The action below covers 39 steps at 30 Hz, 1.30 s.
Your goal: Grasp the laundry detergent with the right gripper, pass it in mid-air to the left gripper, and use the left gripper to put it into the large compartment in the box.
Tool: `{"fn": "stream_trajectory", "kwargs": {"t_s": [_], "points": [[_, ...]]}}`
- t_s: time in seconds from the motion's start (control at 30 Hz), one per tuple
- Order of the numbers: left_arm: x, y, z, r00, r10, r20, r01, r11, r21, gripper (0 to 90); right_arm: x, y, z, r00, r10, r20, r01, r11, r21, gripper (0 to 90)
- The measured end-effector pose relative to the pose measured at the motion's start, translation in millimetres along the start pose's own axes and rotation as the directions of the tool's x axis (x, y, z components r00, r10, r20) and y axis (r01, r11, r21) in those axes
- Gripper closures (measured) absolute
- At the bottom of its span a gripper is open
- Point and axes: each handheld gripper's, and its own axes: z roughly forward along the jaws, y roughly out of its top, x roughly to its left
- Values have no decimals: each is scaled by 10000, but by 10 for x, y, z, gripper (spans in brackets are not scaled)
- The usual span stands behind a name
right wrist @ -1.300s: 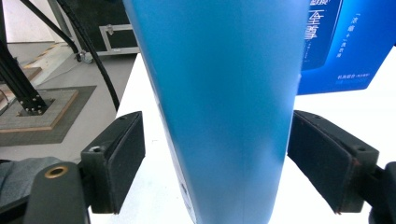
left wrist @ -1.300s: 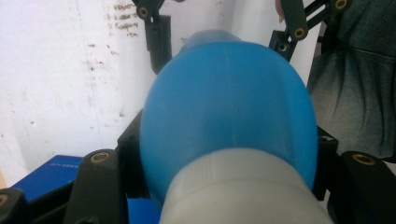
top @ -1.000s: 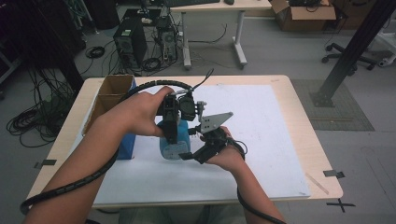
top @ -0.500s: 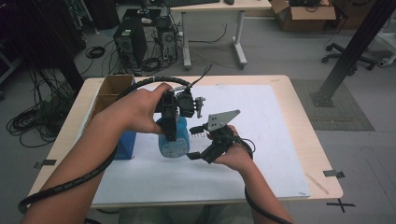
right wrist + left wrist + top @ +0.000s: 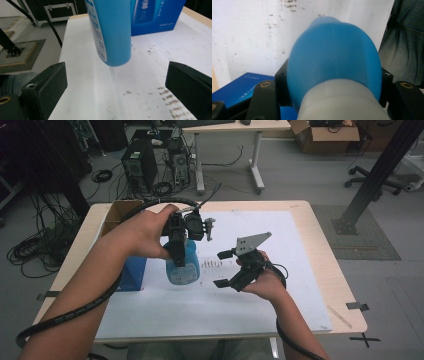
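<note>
High view: left claw (image 5: 178, 251) clamped on the top end of a blue bottle (image 5: 182, 266), held off the tabletop (image 5: 320, 225) above the white sheet (image 5: 280, 250), bottle hanging base-down and slightly tilted. Right claw (image 5: 226, 268) just beside the bottle, on its right, apart from it, jaws spread wide with nothing between them; jaws just been opening. Grey three-cornered plate on top of that claw, cable trailing back along the forearm. Blue box (image 5: 131, 272) standing on the sheet to the left of the bottle, partly hidden behind the left forearm. Open cardboard box (image 5: 117, 212) at the far left corner of the tabletop.

Left gripper view: looking down along the bottle (image 5: 333, 57), its pale neck at the bottom edge, black jaws pressed against both flanks of the bottle just below the shoulder. Blue box (image 5: 237, 88) low at the left, speckled white sheet (image 5: 249, 37) behind.

Right gripper view: two black jaws far apart at the lower corners, empty gap between. Bottle (image 5: 112, 30) hanging ahead and above, base clear of the sheet (image 5: 140, 82), printed label down its side. Blue box (image 5: 160, 15) behind it, standing on the sheet.
</note>
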Motion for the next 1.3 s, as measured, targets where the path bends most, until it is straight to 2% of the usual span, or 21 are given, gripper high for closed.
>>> {"fn": "stream_trajectory", "kwargs": {"t_s": [0.17, 0.43, 0.57, 0.77, 0.83, 1.0, 1.17, 1.3], "points": [[24, -26, -27, 9997, -238, 86, 238, 9997, 55, 376, -1, 25, -96, 9999, -117, 105, 113, 9991, 399, 11], [46, -69, -115, 9981, -596, 184, 597, 9982, -25, 376, 24, 70, -334, 9988, -232, 442, 174, 9918, 1269, 3], [51, -73, -178, 9944, -1037, 217, 1036, 9946, 42, 376, 25, 91, -479, 9981, -240, 563, 142, 9858, 1674, 3], [49, -92, -291, 9880, -1517, 294, 1520, 9884, -63, 376, 24, 154, -681, 9953, -350, 898, 108, 9664, 2566, 0], [54, -96, -334, 9860, -1640, 296, 1642, 9864, -50, 376, 30, 184, -742, 9941, -423, 1001, 113, 9564, 2917, 0], [63, -104, -415, 9757, -2166, 338, 2170, 9761, -85, 376, 34, 223, -833, 9925, -521, 1105, 96, 9349, 3547, 0], [91, -129, -492, 9540, -2973, 394, 2980, 9545, -119, 376, 18, 232, -894, 9900, -612, 1268, 29, 9094, 4159, 0], [122, -172, -567, 9329, -3573, 457, 3582, 9335, -150, 376, 12, 243, -919, 9892, -672, 1301, 25, 8960, 4440, 0]]}}
